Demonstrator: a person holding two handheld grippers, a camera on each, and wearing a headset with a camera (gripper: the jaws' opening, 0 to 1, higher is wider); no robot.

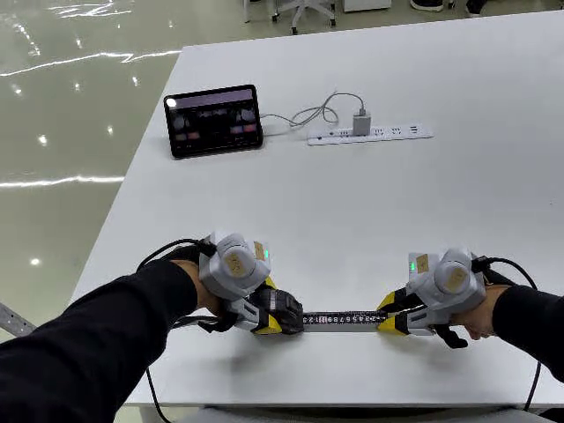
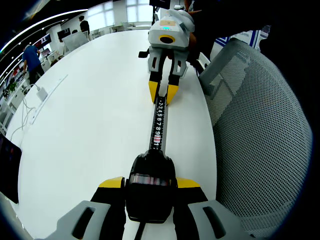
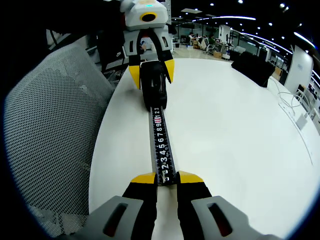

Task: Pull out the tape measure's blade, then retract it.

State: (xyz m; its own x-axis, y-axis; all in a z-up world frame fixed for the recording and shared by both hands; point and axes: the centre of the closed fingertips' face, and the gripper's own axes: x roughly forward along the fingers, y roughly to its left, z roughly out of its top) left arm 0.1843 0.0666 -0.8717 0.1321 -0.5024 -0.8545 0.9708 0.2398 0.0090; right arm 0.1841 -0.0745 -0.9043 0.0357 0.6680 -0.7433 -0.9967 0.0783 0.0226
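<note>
A black tape measure case (image 1: pixel 284 311) sits near the table's front edge, clamped in my left gripper (image 1: pixel 269 315). In the left gripper view the case (image 2: pixel 151 185) lies between the yellow-tipped fingers (image 2: pixel 111 182). Its black blade with white numbers (image 1: pixel 344 318) runs flat along the table to my right gripper (image 1: pixel 387 313), which is shut on the blade's end. In the right gripper view the blade (image 3: pixel 160 145) stretches from the pinching tips (image 3: pixel 165 178) to the case (image 3: pixel 152 85). The blade (image 2: pixel 158 122) reaches the right gripper (image 2: pixel 162 92) in the left gripper view.
A dark tablet (image 1: pixel 214 120) stands at the back left of the white table (image 1: pixel 370 203). A white power strip (image 1: pixel 370 135) with a plugged charger and cable lies behind the middle. A grey mesh chair back (image 2: pixel 255 130) is close to the table's front edge.
</note>
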